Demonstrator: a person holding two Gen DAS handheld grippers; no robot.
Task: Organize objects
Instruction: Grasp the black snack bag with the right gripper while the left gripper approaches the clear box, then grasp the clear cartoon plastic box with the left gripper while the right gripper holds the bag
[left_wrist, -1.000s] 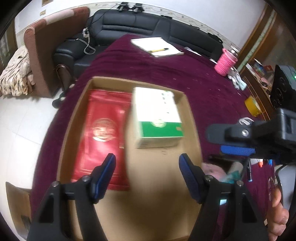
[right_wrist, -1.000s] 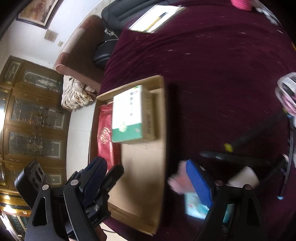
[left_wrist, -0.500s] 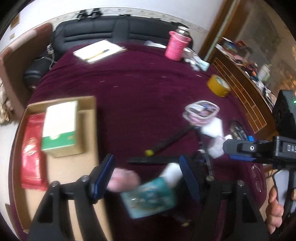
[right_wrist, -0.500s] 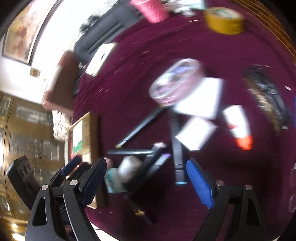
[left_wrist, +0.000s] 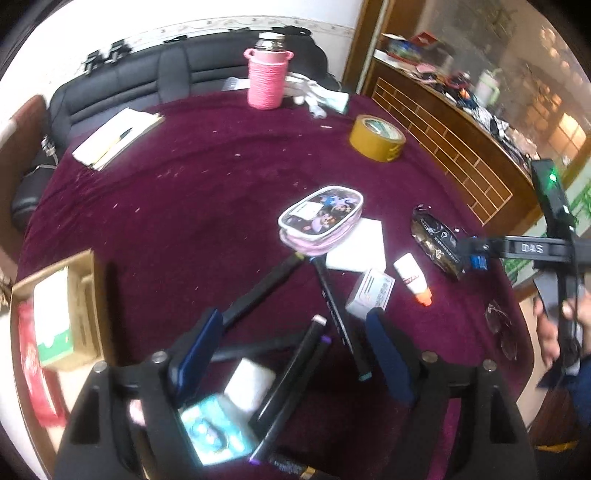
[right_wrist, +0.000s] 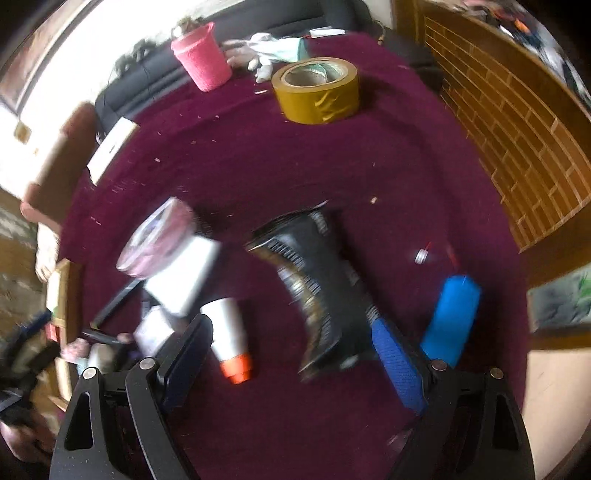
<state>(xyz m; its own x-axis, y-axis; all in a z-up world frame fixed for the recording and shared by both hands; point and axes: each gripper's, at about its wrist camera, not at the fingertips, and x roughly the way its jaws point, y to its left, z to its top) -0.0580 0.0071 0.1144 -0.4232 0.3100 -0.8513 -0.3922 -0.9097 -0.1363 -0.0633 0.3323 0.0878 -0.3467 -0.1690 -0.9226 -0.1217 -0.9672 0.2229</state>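
Step in hand: picking next item. Left gripper (left_wrist: 291, 354) opening, empty, above markers (left_wrist: 295, 369). Right gripper (right_wrist: 291, 354) wide, empty, black pouch (right_wrist: 317, 280) at 12 o'clock. Next: descend, clamp, carry to box (left_wrist: 88, 295) at 9 o'clock.

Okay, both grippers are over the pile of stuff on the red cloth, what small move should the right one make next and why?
Probably lower the right gripper onto the black foil packet. Its jaws stand open and empty, and the packet lies loose on the cloth, reaching in between them. The left gripper, jaws opening, hangs over the black markers, so they would not clash.
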